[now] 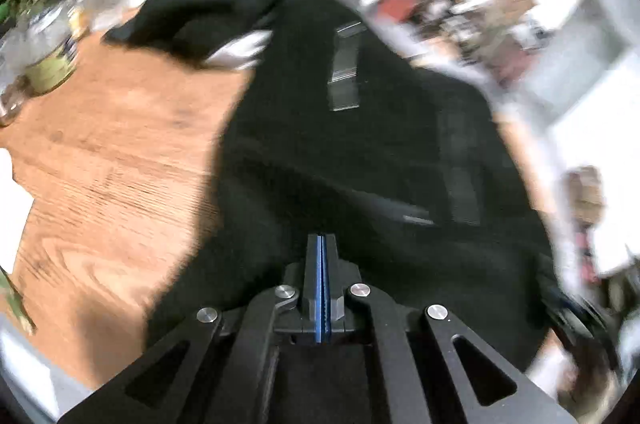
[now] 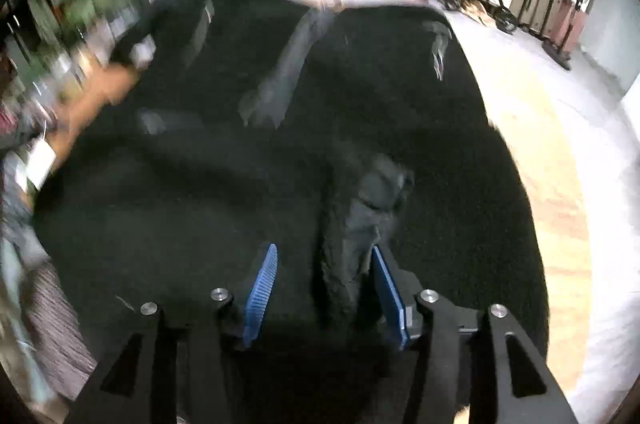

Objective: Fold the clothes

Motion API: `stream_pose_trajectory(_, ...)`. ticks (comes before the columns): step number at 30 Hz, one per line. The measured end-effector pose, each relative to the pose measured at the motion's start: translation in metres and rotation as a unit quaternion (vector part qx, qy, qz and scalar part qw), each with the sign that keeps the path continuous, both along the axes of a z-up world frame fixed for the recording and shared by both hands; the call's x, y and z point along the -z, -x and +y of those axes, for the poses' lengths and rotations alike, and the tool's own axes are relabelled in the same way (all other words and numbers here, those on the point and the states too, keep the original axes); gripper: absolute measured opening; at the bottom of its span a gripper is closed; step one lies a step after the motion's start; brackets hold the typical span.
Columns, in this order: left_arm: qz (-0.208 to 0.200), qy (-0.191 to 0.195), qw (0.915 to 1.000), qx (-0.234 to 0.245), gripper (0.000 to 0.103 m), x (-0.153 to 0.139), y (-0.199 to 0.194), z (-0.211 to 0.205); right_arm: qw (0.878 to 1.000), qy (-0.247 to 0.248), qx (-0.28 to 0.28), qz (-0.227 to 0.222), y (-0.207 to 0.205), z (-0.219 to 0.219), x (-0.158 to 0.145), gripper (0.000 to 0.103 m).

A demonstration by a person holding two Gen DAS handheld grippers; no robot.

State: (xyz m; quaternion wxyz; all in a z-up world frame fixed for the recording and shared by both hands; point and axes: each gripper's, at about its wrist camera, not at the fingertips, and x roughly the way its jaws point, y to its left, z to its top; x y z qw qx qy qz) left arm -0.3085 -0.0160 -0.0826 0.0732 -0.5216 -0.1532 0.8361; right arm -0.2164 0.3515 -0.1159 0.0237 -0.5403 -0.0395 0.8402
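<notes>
While the black garment (image 1: 360,151) sprawls over the wooden desk (image 1: 112,151), the left gripper (image 1: 322,244) has its jaws pressed together above the cloth, whether on a pinch of it I cannot tell. The right gripper (image 2: 324,264) holds its jaws spread around a raised ridge of fabric, likely to seize a fold, with a cluttered, blurred room beyond both.

- Both views are smeared by motion blur, worst in the left wrist view, where the far clutter runs into streaks.
- Fisheye bending curves the room, with dark corners around the round picture.
- The white floor (image 2: 532,71) and walls glare, washed out.
- The black garment (image 2: 248,183) swallows detail; its folds barely show.
- A soft shadow lies on the wooden table (image 1: 112,159) beside the cloth.
</notes>
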Motion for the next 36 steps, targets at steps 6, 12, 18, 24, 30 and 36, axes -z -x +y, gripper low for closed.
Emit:
stream_pose_trajectory(6,-0.036,-0.014,0.9973,-0.063,0.003,0.009,0.009,-0.030,0.991,0.117,0.044,-0.051,-0.001,0.051,0.009,0.041)
stream_pose_trajectory(12,-0.111,-0.011,0.9929,0.041,0.003,0.001,0.006,0.013,0.991,0.129,-0.025,0.032,0.013,0.027,-0.058,0.046)
stream_pose_trajectory(18,-0.174,-0.061,0.9823,0.031,0.003,0.053,-0.004,-0.023,0.990,0.122,0.011,-0.076,0.072,0.043,0.020,0.004)
stream_pose_trajectory(24,-0.102,-0.091,0.9894,0.048,0.003,0.008,-0.053,-0.031,0.976,0.213,0.024,-0.029,0.028,0.066,-0.021,0.035)
stream_pose_trajectory(30,-0.153,-0.018,0.9865,0.055,0.003,0.036,-0.079,-0.020,0.989,0.141,-0.013,-0.051,-0.016,0.037,-0.021,0.031)
stream_pose_trajectory(36,-0.046,-0.044,0.9952,0.075,0.003,-0.035,-0.103,-0.004,0.986,0.136,-0.093,0.005,-0.038,0.005,-0.076,0.039)
